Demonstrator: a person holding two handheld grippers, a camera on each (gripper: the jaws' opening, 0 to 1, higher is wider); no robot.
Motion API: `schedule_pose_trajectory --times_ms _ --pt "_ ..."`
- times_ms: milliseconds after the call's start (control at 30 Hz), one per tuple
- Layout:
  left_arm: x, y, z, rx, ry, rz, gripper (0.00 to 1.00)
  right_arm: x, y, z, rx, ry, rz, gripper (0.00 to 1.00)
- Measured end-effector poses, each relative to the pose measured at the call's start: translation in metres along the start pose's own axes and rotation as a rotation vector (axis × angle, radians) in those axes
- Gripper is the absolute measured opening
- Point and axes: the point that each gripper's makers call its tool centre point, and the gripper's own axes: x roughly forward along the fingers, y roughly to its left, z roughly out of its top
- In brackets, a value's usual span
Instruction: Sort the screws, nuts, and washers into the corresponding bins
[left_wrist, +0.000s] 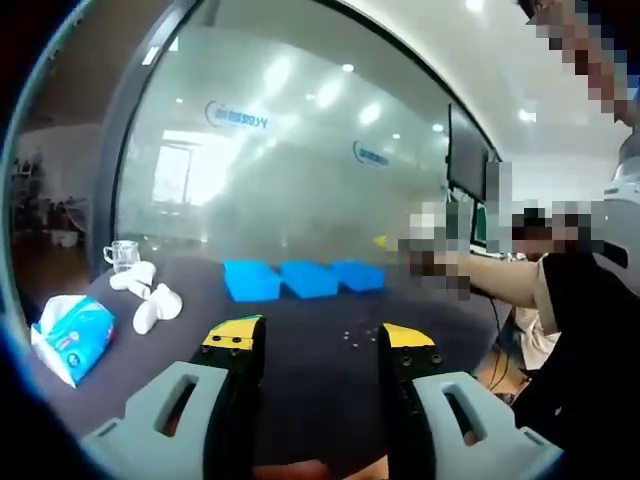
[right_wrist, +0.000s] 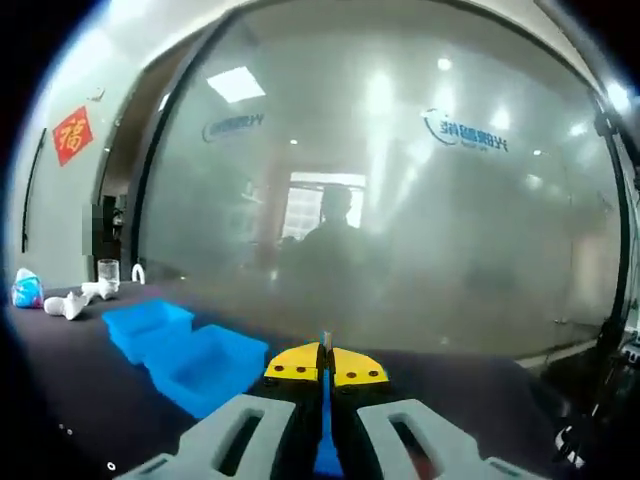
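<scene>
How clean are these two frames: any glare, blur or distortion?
Left gripper view: ceiling lights glare on the frosted glass wall; small parts too tiny to tell apart. Right gripper view: fisheye bends the wall frame; blue bins stay sharp.

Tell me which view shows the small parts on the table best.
The left gripper view: the small parts lie scattered on the dark table between its open jaws, before the blue bins. The right gripper view shows only a few specks at lower left.
</scene>
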Motion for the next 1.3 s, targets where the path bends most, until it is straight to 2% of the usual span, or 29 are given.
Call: schedule_pose_trajectory --times_ms 300,533,633,733,1000,1300 --pt "0.005 -0.003 0.000 0.004 0.007 -0.010 0.45 0.019 0.001 -0.009 -0.012 0.032 -0.006 0.00" --pt "0.007 -0.003 -0.002 0.003 0.017 -0.011 0.45 0.021 0.002 -0.020 -0.013 0.051 -0.001 0.00" --pt "0.008 -0.003 -0.003 0.002 0.018 -0.011 0.45 0.020 0.002 -0.019 -0.010 0.043 -0.014 0.09" --pt "0.008 -0.002 -0.003 0.002 0.020 -0.008 0.45 0.016 0.004 -0.016 0.003 0.029 -0.011 0.25" --pt "0.010 -0.004 -0.006 -0.002 0.025 -0.009 0.45 0.000 0.013 -0.014 0.003 0.004 0.027 0.27" --pt "0.011 -0.003 -0.007 -0.009 0.020 -0.013 0.45 -0.061 0.041 0.001 0.001 -0.090 0.110 0.26"
